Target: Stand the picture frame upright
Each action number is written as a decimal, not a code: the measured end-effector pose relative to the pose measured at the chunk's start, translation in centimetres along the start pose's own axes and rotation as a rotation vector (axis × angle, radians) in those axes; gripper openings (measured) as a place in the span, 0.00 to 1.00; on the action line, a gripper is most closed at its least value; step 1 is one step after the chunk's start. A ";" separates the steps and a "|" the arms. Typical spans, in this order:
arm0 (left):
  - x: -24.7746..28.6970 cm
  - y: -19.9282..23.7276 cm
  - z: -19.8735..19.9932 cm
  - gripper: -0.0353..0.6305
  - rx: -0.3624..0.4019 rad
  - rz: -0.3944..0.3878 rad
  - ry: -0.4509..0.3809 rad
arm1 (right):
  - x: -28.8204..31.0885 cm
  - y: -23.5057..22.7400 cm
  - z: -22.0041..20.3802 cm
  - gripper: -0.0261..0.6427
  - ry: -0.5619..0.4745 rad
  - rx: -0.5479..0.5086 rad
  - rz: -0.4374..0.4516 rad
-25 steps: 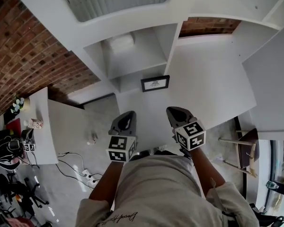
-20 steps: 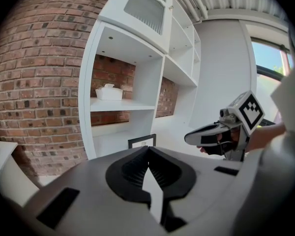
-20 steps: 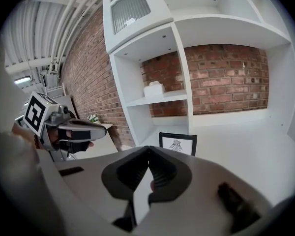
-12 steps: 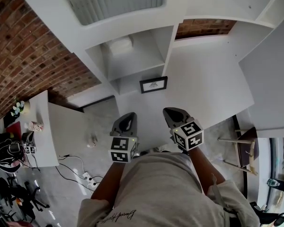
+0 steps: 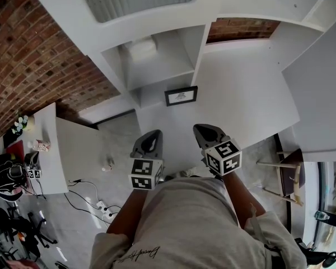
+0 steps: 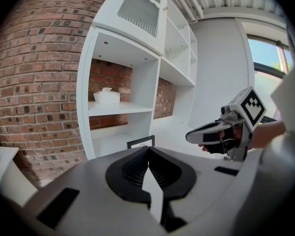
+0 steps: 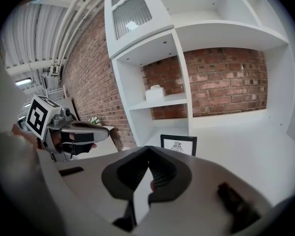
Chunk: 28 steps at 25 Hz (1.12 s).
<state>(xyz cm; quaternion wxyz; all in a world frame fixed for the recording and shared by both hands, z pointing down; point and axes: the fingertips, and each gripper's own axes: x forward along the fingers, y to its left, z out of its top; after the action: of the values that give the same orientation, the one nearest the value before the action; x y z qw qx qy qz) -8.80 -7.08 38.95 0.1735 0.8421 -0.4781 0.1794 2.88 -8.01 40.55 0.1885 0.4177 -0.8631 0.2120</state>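
A small black picture frame (image 5: pixel 181 96) with a white print stands upright on the white counter, at the foot of the shelf unit's divider. It also shows in the left gripper view (image 6: pixel 140 142) and the right gripper view (image 7: pixel 179 144). My left gripper (image 5: pixel 150 133) and right gripper (image 5: pixel 201 129) hover side by side close to my body, well short of the frame. Each one's jaws meet at the tips with nothing between them, as the left gripper (image 6: pixel 148 148) and the right gripper (image 7: pixel 148 148) show in their own views.
A white tissue box (image 5: pixel 141 50) sits on the shelf above the frame. White shelf uprights (image 5: pixel 200 55) flank it, with brick wall behind. A white side table (image 5: pixel 50 150) with flowers stands left. Cables (image 5: pixel 98 206) lie on the floor, and a wooden chair (image 5: pixel 285 175) stands right.
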 end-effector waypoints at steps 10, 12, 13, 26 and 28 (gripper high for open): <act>-0.6 -0.5 -0.6 0.08 0.006 -0.005 0.008 | 0.2 1.2 -0.5 0.08 0.013 -0.015 0.027; -0.8 -0.4 -0.7 0.08 0.007 -0.003 0.008 | 0.3 1.3 -0.5 0.08 0.014 -0.013 0.030; -0.8 -0.4 -0.8 0.08 0.007 -0.002 0.010 | 0.3 1.4 -0.5 0.08 0.014 -0.013 0.031; -0.8 -0.4 -0.9 0.08 0.006 -0.011 0.019 | 0.2 1.3 -0.9 0.08 0.022 -0.009 0.029; -0.7 -0.4 -1.0 0.08 0.003 -0.011 0.024 | 0.2 1.1 -0.8 0.08 0.021 -0.008 0.025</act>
<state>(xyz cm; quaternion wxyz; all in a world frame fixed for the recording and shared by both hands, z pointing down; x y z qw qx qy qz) -8.93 -5.93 39.44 0.1789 0.8429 -0.4709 0.1890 2.01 -7.09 41.09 0.1966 0.4038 -0.8672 0.2153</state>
